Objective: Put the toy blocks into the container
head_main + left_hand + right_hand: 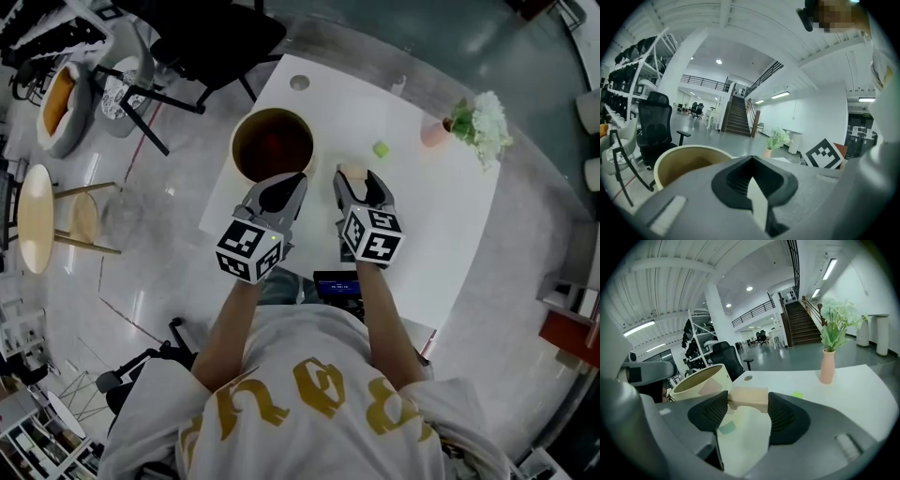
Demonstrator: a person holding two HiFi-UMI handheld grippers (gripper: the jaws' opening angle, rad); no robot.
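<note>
Your right gripper (746,405) is clamped on a beige block (749,398). The block bridges the gap between the two dark pads near their tips, with its long axis running left to right across the right gripper view. It hangs clear of the white table (441,216), at about the centre of the head view.

Your left gripper (751,161) has its jaws pressed together with nothing between them. In the head view it sits just below the near rim of the container (234,155).

The container lies to the upper left of the loaded gripper in the head view, and at left centre of the right gripper view. Its mouth is open, and its inside is too dark to tell what it holds. The next move is probably a short carry up and to the left over that rim. The empty left gripper is nearer the container, so mind that the two don't cross.

A small green block (381,149) lies on the table just above the right gripper, apart from the pink vase of flowers (436,132) at upper right.
</note>
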